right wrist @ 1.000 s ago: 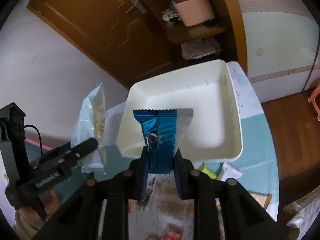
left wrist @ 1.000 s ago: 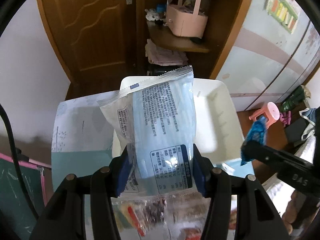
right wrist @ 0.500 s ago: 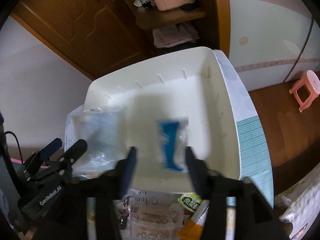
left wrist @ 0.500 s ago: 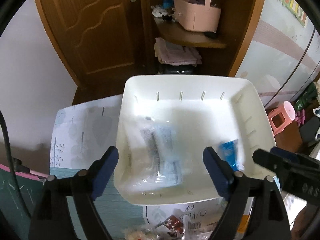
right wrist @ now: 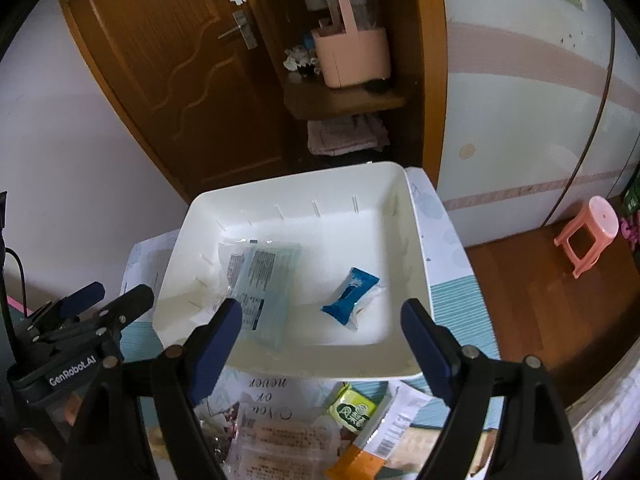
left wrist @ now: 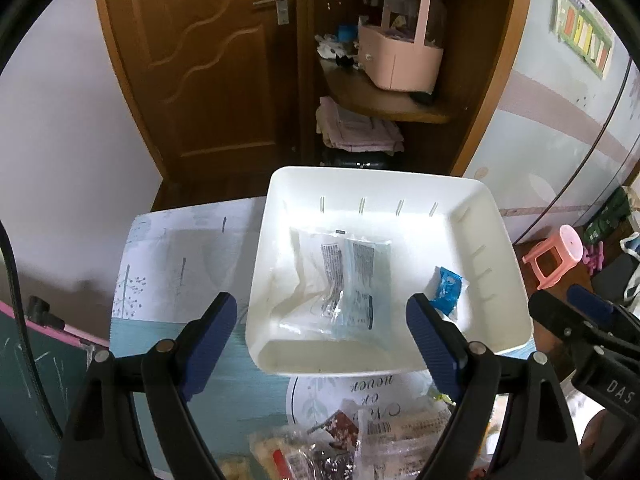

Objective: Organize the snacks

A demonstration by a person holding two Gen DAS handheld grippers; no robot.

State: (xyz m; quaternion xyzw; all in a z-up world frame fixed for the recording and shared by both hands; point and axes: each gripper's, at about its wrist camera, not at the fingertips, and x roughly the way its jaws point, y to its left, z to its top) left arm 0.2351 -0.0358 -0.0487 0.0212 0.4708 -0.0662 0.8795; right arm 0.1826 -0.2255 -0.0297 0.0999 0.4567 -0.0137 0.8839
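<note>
A white bin (left wrist: 500, 240) (right wrist: 416, 240) stands on the table. In it lie a pale blue and clear packet (left wrist: 348, 280) (right wrist: 260, 280) on the left and a small blue wrapped snack (left wrist: 446, 288) (right wrist: 352, 290) on the right. My left gripper (left wrist: 320, 332) is open and empty, just above the bin's near rim. My right gripper (right wrist: 320, 332) is open and empty, likewise over the near rim. Each gripper shows at the edge of the other's view. A pile of loose snacks (left wrist: 340, 440) (right wrist: 300, 432) lies on the table below both grippers.
The table has a teal and white patterned cloth (left wrist: 172, 264). Behind it are a wooden door (left wrist: 208, 60), a shelf with a pink basket (left wrist: 400, 56) and folded cloths. A pink stool (right wrist: 588, 232) stands on the wooden floor to the right.
Both grippers opened and let go: the pale blue packet and the blue snack dropped into the bin and now lie still. Both grippers have drawn back and up from the bin.
</note>
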